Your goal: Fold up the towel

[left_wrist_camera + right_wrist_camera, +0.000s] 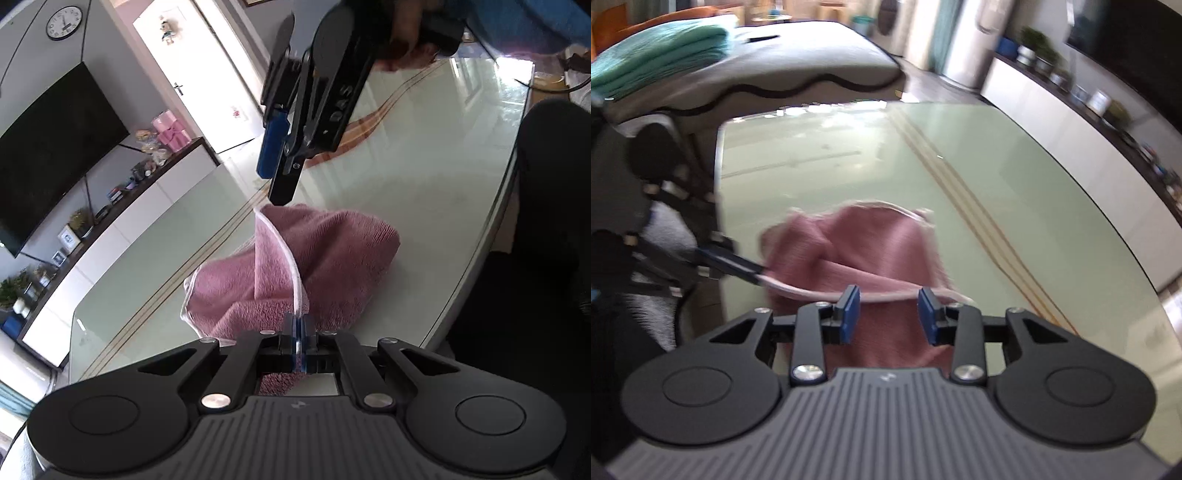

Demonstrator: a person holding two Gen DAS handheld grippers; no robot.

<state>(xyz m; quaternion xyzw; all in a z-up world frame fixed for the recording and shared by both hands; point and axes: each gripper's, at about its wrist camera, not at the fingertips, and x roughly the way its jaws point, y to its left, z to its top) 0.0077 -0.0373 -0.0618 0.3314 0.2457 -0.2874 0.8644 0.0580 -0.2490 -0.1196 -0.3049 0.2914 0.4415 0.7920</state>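
Glass table (424,155) in a living room, one pink towel (332,251) bunched on it.
My left claw (298,334) is pinched tight on the towel's white hem; my right claw (889,314) stands part open with the same hem running between its pads, not gripped. I judge this the start of the fold: next my right must close on the hem, then both spread the towel flat. Two claws, one towel.

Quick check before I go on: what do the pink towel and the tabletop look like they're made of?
Pink towel: soft looped terry or microfibre by its ribbed, fuzzy pile, matte, with a smooth pale stitched binding along the edge. Table: looks like glass or a glossy lacquered top, pale green, since it mirrors window light sharply; which one, the views leave open.
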